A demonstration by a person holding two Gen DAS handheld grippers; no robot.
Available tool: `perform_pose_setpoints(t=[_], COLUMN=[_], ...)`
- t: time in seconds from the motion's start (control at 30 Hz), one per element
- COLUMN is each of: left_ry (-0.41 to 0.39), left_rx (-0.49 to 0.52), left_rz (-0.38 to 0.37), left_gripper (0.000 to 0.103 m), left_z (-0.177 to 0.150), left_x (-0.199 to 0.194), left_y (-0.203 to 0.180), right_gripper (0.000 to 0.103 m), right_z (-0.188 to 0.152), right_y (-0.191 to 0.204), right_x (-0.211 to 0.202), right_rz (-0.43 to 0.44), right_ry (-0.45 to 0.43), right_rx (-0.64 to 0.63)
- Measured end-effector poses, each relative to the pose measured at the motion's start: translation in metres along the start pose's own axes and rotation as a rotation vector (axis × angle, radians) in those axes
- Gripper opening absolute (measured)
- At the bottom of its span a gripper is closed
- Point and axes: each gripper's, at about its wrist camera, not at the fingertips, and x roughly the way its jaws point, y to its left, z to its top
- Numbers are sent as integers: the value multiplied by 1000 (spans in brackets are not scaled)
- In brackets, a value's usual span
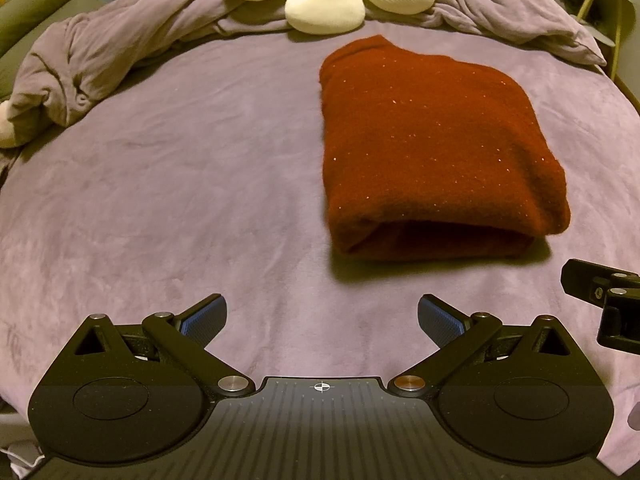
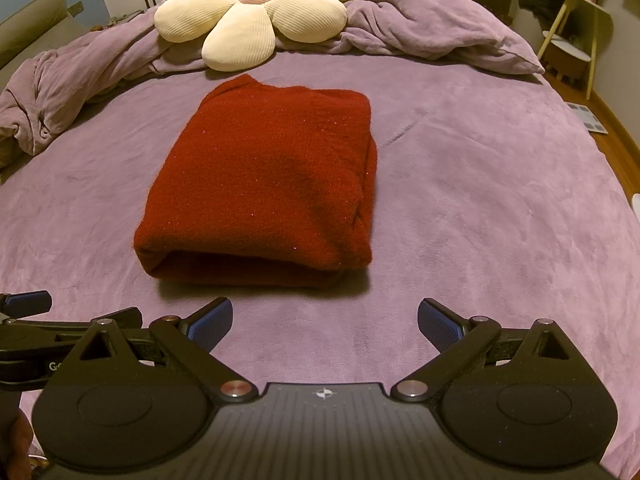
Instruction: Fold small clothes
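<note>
A dark red knit garment [image 1: 432, 152] lies folded into a thick rectangle on the purple bed cover [image 1: 180, 184]. In the right wrist view the garment [image 2: 264, 184] is straight ahead, its folded edge nearest me. My left gripper [image 1: 322, 320] is open and empty, hovering over the cover short of the garment and to its left. My right gripper [image 2: 324, 322] is open and empty, just short of the garment's near edge. Part of the right gripper's body shows at the left wrist view's right edge, and the left gripper's fingers [image 2: 28, 302] show at the right view's left edge.
A cream flower-shaped cushion [image 2: 256, 12] lies beyond the garment on a bunched purple duvet [image 2: 420, 28]. The duvet also heaps up at the far left [image 1: 72, 68]. A small side table [image 2: 576, 20] and wooden floor lie off the bed's right side.
</note>
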Motion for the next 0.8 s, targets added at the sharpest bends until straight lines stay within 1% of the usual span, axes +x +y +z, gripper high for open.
perform_pose_setpoints(t=[0.8], left_ry=[4], left_rx=[4], left_rz=[2], left_gripper=[103], left_z=[-1], left_x=[-1], left_y=[-6], right_gripper=[99], right_z=[-2], right_y=[1], right_x=[-2], right_rz=[-8], right_ry=[6], right_rx=[-2])
